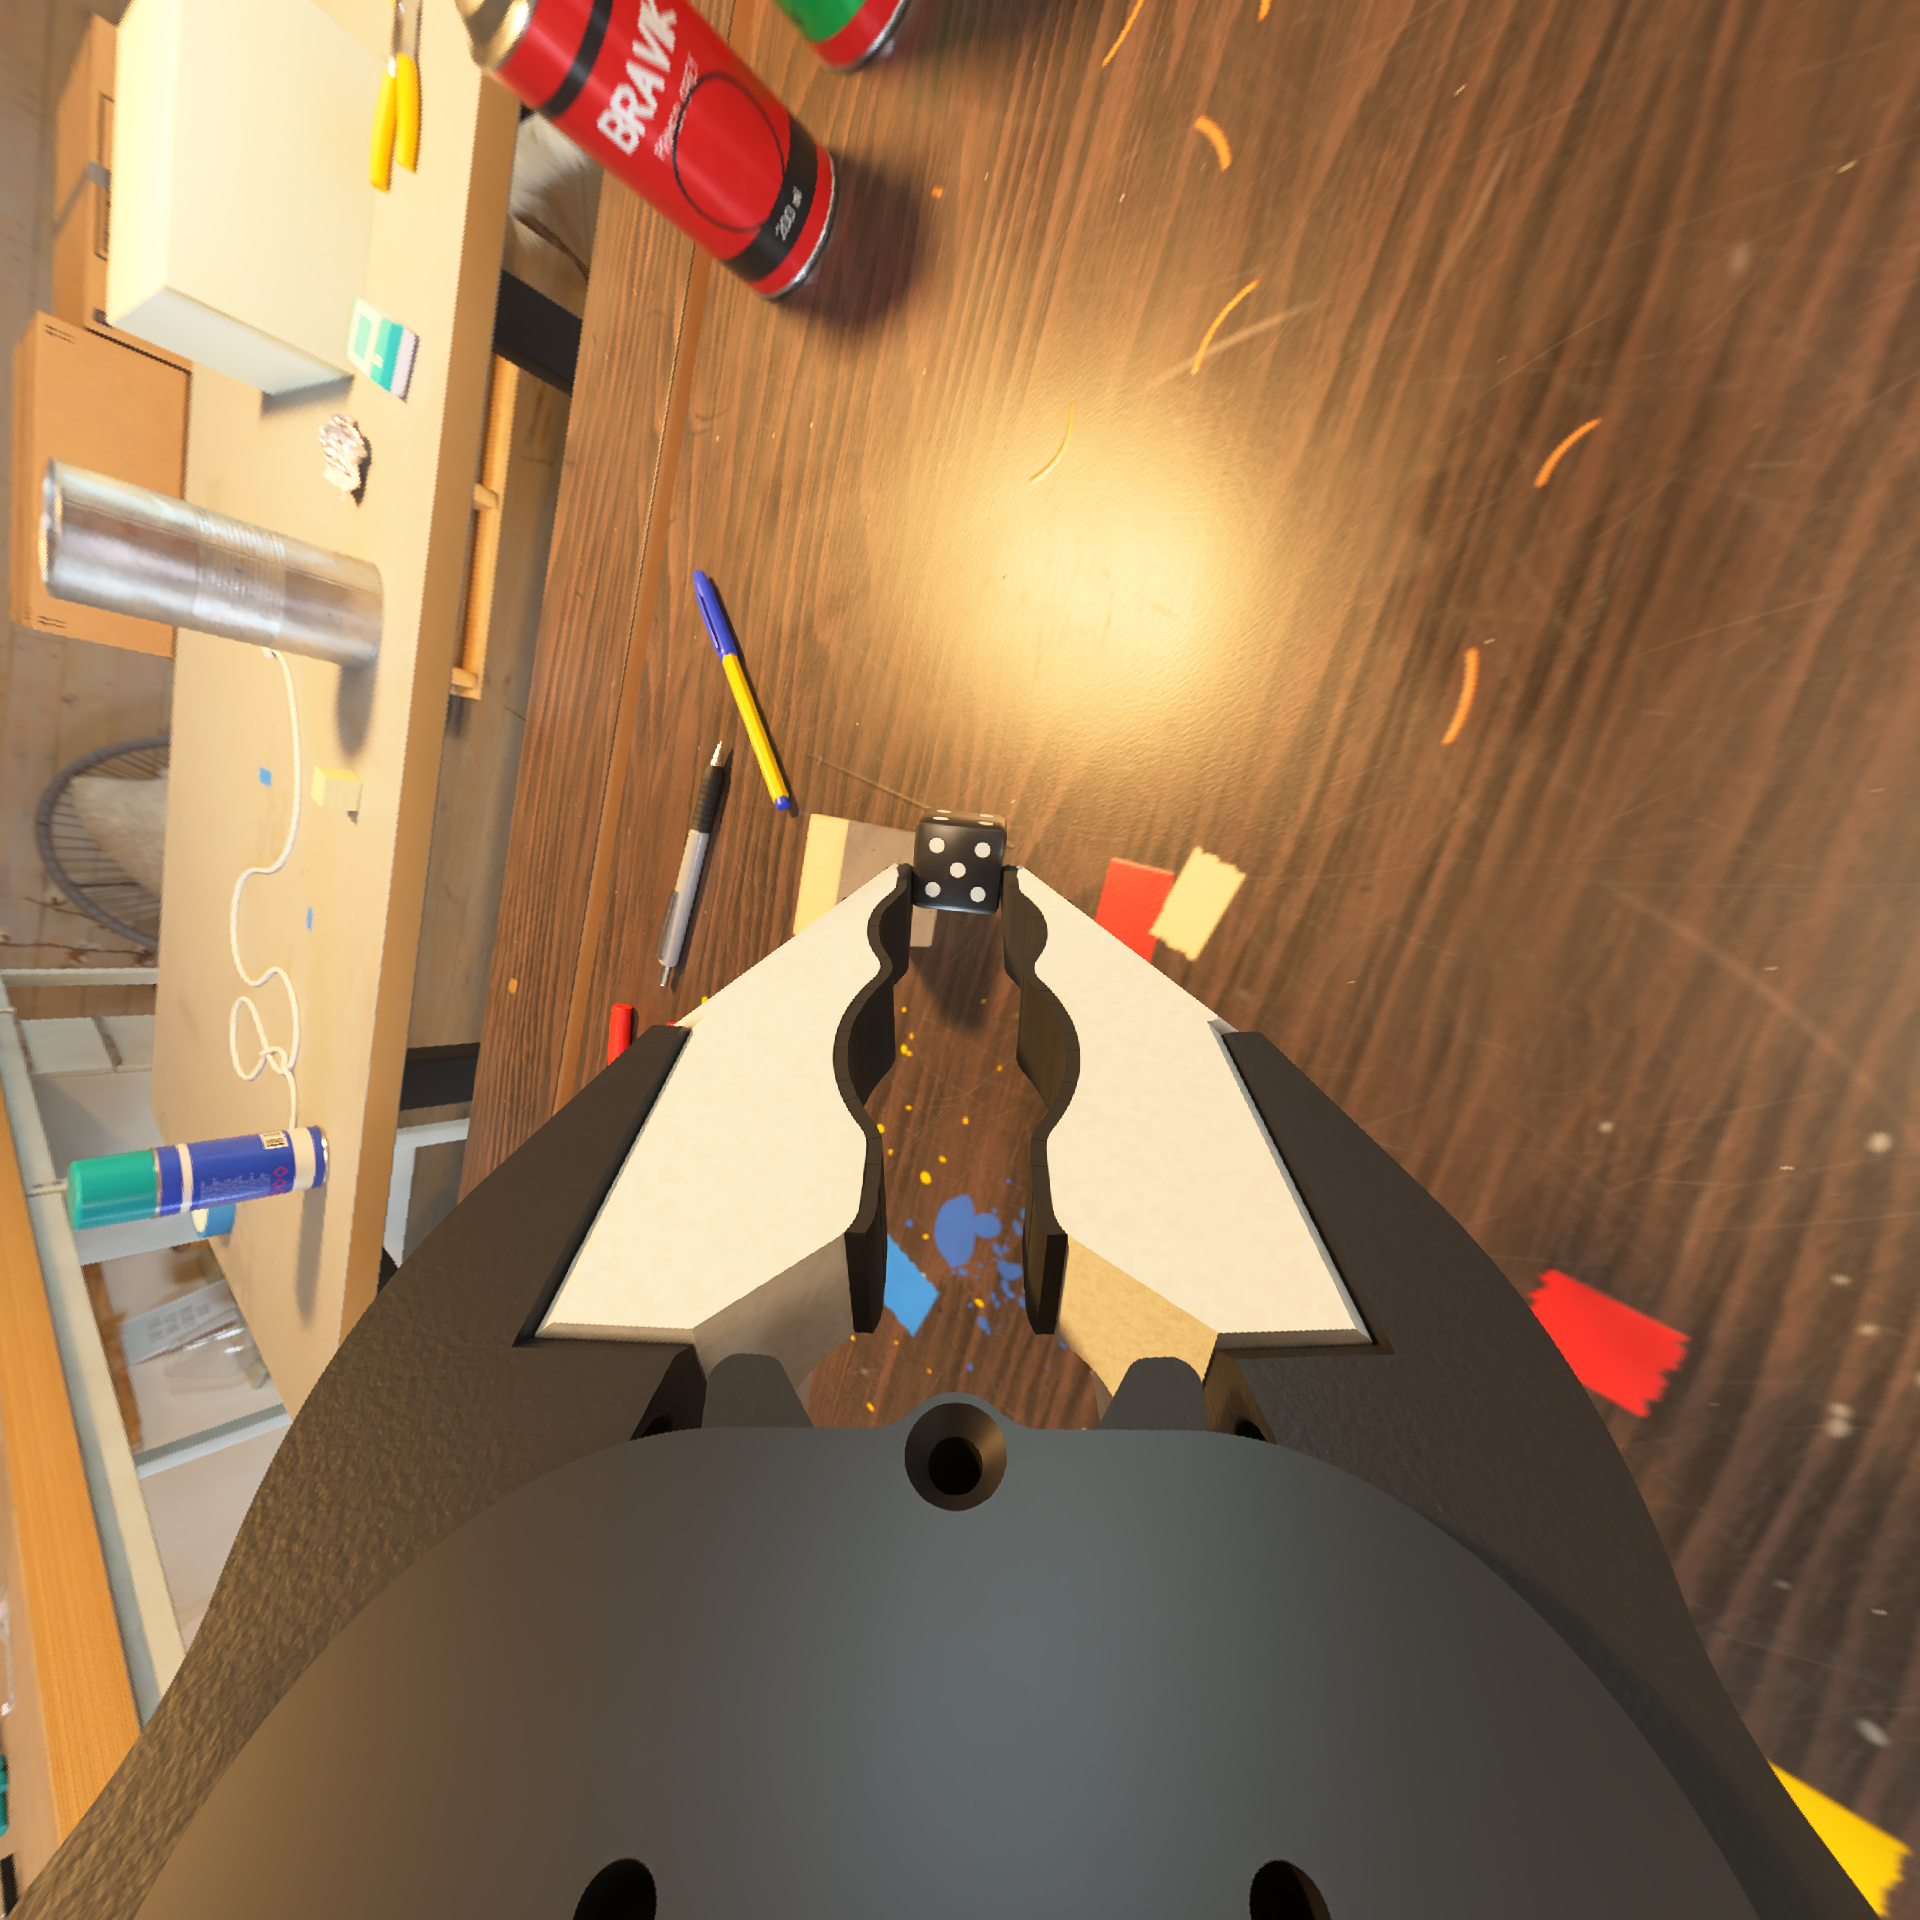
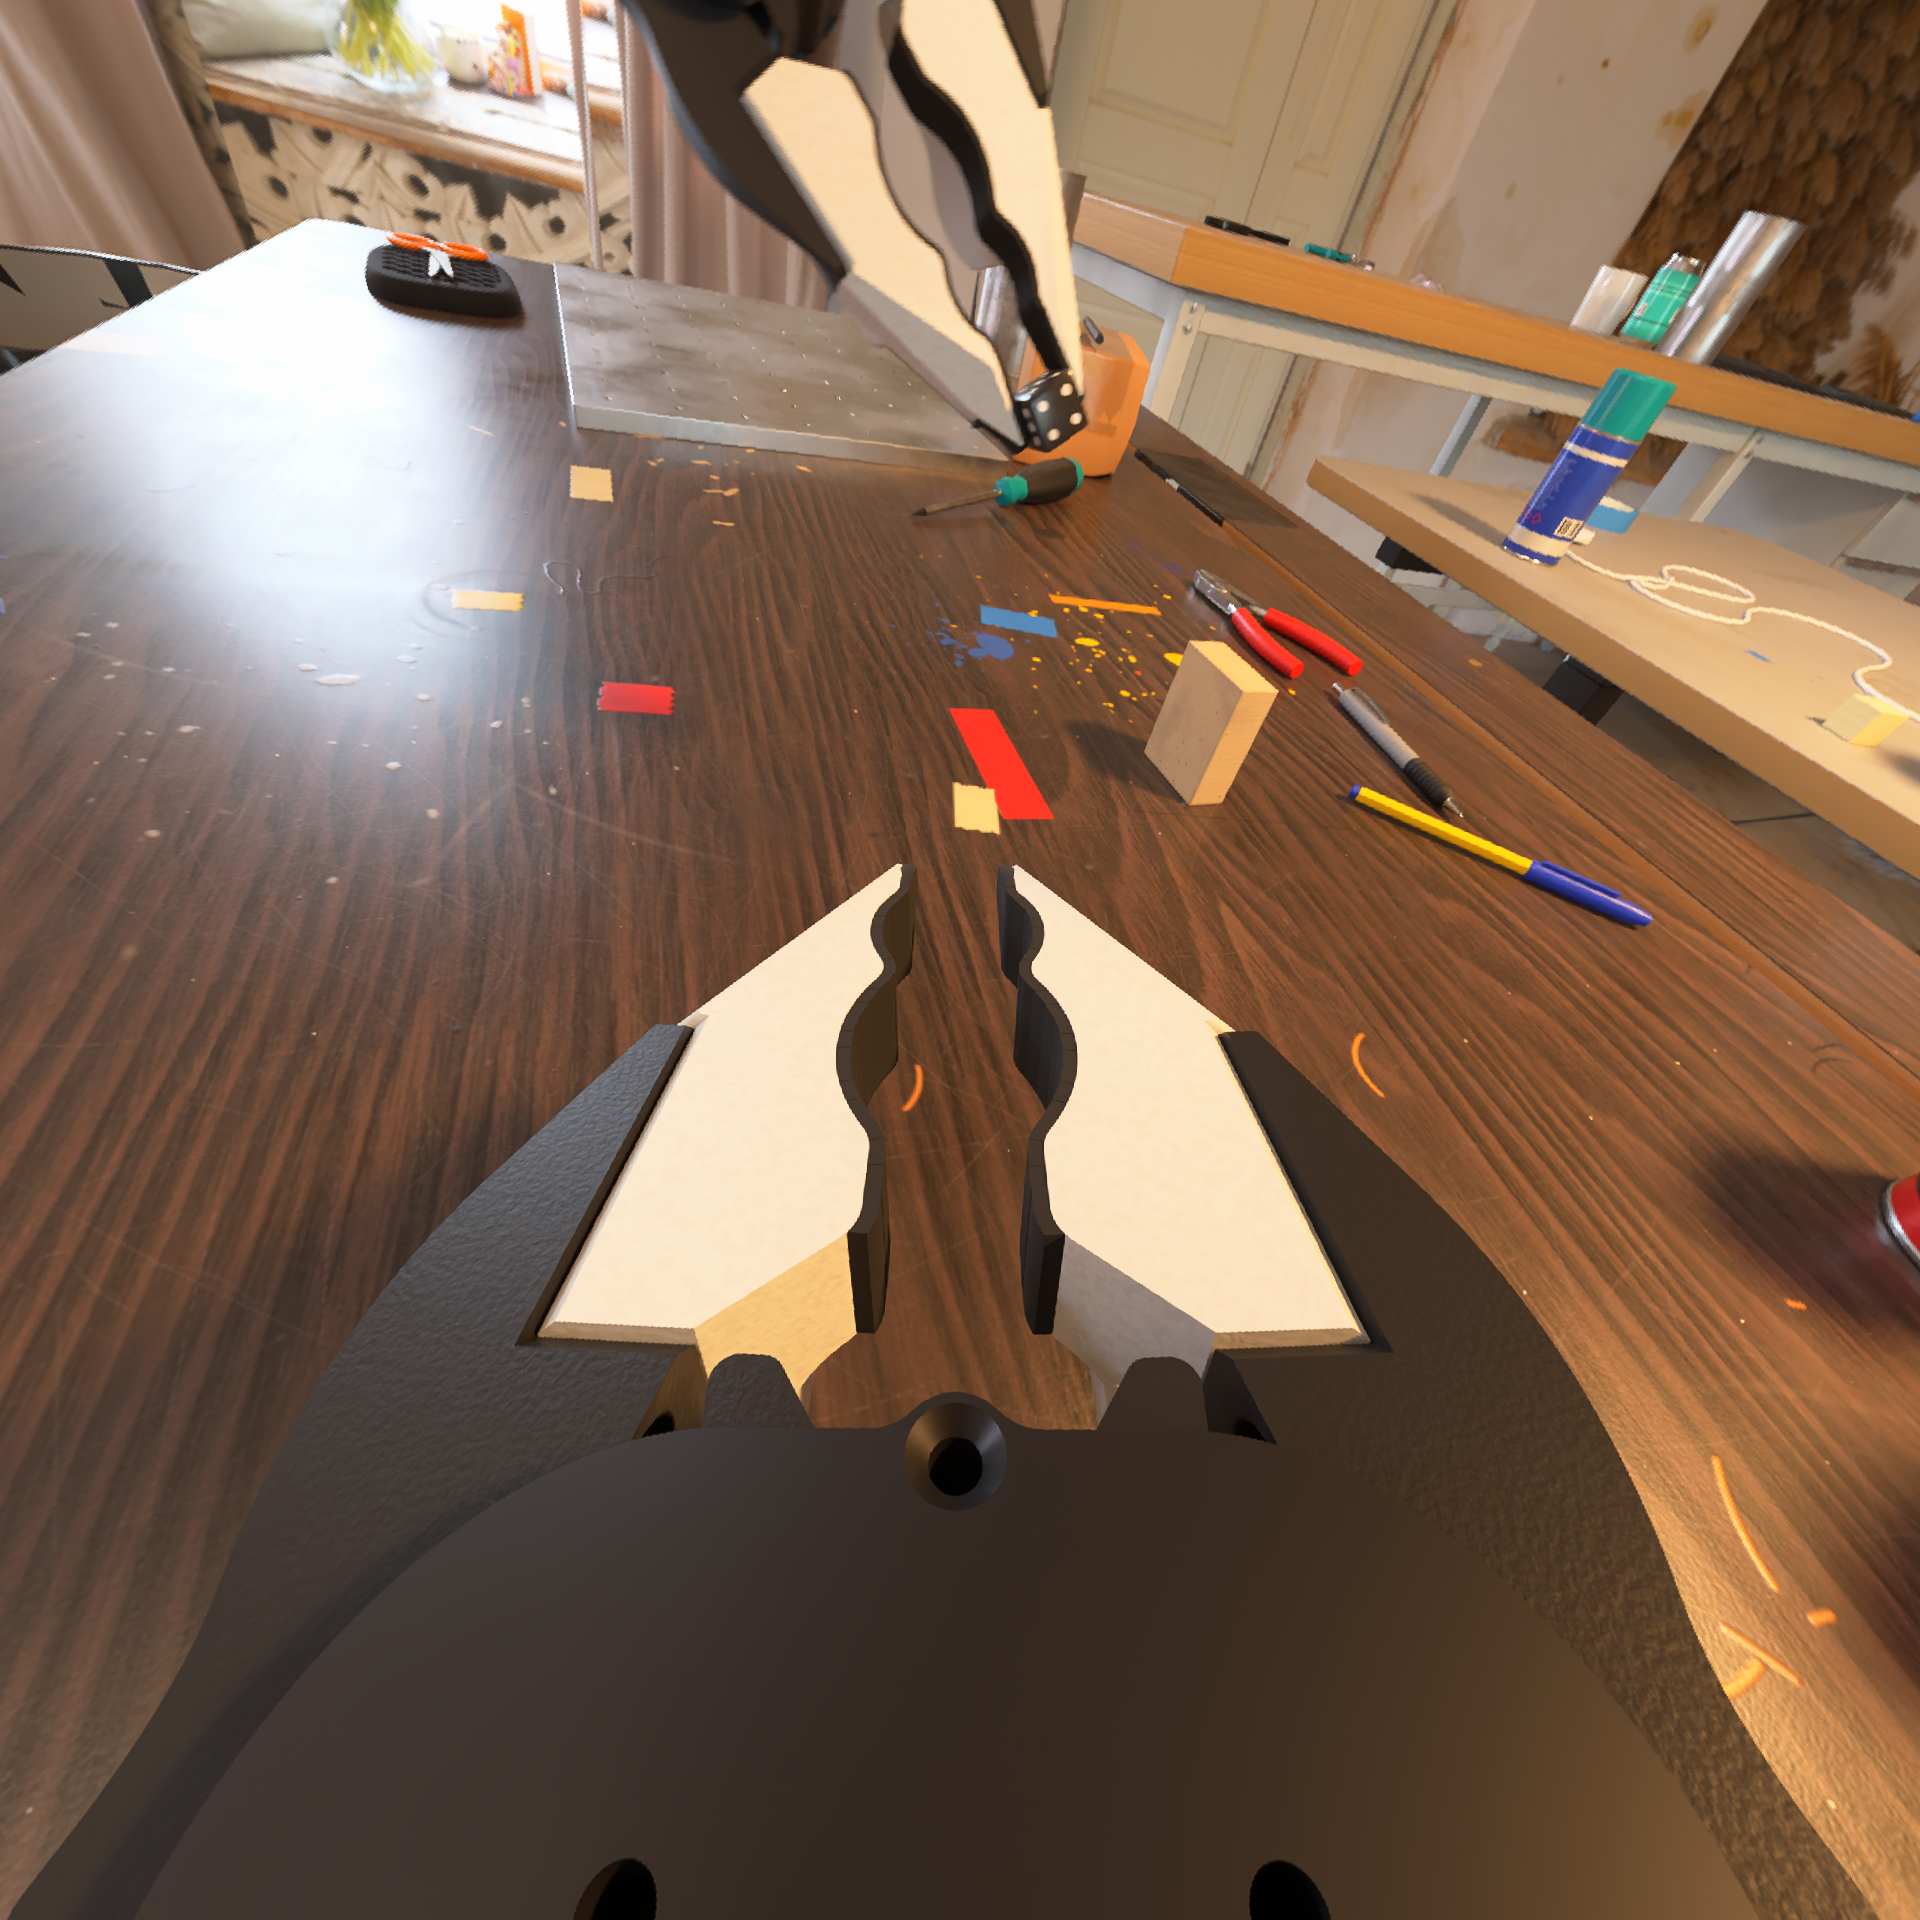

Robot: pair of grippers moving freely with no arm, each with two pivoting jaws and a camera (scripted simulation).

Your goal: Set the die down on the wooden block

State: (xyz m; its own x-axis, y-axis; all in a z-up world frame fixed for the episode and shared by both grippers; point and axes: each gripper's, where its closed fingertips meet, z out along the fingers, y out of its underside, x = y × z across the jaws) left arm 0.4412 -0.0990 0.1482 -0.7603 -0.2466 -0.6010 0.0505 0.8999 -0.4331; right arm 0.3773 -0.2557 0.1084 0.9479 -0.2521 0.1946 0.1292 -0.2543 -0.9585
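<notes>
Black die (image 1: 958, 871) pinched in left gripper (image 1: 956, 883) above wooden block (image 2: 1208, 721); right gripper (image 2: 956, 883) jaws spread, empty

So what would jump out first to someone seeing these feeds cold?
Probably the small black die with white pips, pinched at the tips of the left gripper and held high above the dark wooden table. Next, the pale rectangular wooden block standing on the table beside the red-handled pliers. The right gripper hovers low, open and empty.

Left wrist view: high, looking steeply down on surface (image 1: 1351, 520). Right wrist view: low, near-level along it. Shared: wooden block (image 2: 1210, 722), pens.
</notes>
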